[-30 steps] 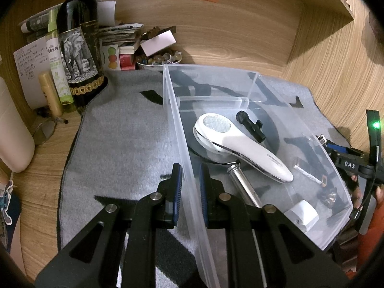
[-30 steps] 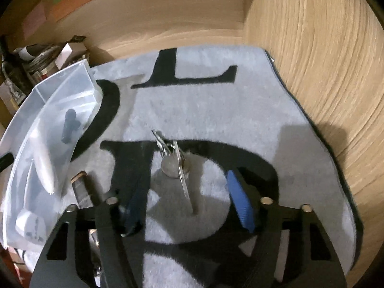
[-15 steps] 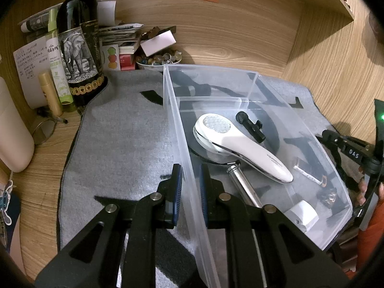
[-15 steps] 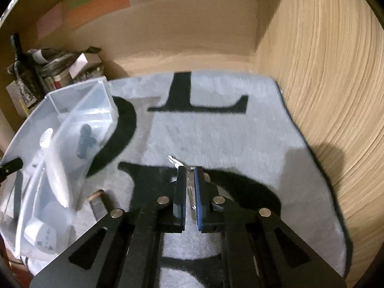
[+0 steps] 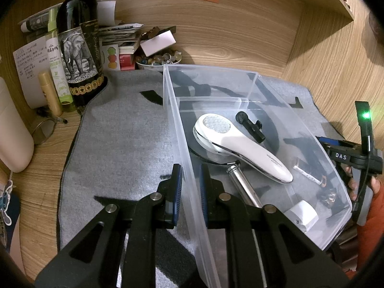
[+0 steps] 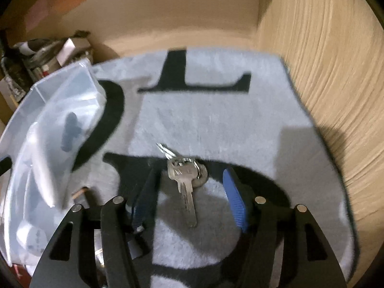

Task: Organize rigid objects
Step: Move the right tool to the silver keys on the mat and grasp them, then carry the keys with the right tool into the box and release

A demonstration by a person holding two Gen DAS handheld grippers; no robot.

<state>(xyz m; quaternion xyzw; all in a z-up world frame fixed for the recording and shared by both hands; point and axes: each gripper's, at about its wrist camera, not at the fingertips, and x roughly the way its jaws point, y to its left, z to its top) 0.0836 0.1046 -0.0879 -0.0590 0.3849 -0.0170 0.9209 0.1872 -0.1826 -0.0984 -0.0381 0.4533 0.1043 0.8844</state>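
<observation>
Half a second earlier pinched shut, the right gripper (image 6: 189, 198) was opening around the keys (image 6: 183, 177); the left gripper (image 5: 190, 180) clamped the clear bin's wall (image 5: 184, 158)

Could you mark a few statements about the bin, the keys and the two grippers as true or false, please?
1. The left gripper is shut on the wall of the clear plastic bin. True.
2. The keys lie inside the bin. False: they lie on the grey mat, between the right gripper's jaws.
3. The right gripper is clamped on the keys. False: its jaws are opening and the pads stand clear of them.
4. A white handheld device lies inside the bin. True.
5. The wine bottle lies flat on the mat. False: it stands upright at the mat's far left corner.
</observation>
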